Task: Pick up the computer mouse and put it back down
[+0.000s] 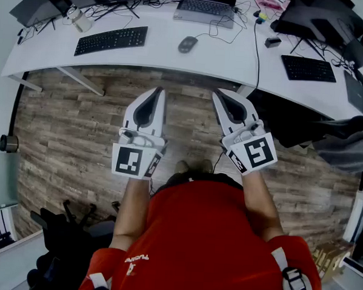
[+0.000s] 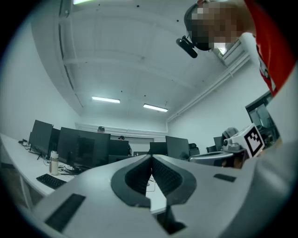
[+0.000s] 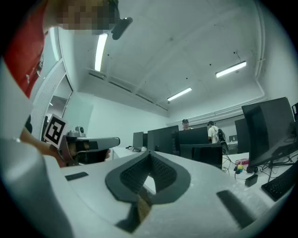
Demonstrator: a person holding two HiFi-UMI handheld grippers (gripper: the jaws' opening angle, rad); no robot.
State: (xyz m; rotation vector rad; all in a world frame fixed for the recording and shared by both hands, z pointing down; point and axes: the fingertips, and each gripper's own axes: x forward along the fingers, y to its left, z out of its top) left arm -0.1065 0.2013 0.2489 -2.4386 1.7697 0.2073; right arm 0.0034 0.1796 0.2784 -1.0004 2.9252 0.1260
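Left gripper (image 1: pixel 160 90) and right gripper (image 1: pixel 216 92) hang in the air over the wooden floor (image 1: pixel 66 135), side by side and a little apart, held out in front of the person's red shirt (image 1: pixel 195 239) with their tips turned towards the white desk (image 1: pixel 155 58). In each gripper's own view the two jaws meet tip to tip, with nothing between the dark ribbed pads, so both are closed and empty. The computer mouse (image 1: pixel 187 44), dark grey, lies flat on the desk well ahead of both grippers, roughly in line with the gap between them, and neither gripper touches it. A black keyboard (image 1: pixel 111 40) sits to the left of the mouse on the same desk, and an open laptop (image 1: pixel 205 9) stands just behind the mouse. A second black keyboard (image 1: pixel 308 68) lies further right, where the desk curves round. A pale bottle (image 1: pixel 79 19) lies tilted behind the first keyboard, near loose cables, and dark monitors (image 1: pixel 46 4) line the far edge of the desk. A grey jacket (image 1: pixel 345 144) is draped at the right side, below the desk edge, and a black chair (image 1: pixel 67 238) stands on the floor at the lower left. In the right gripper view two people (image 3: pixel 213 131) stand far off behind a row of screens.
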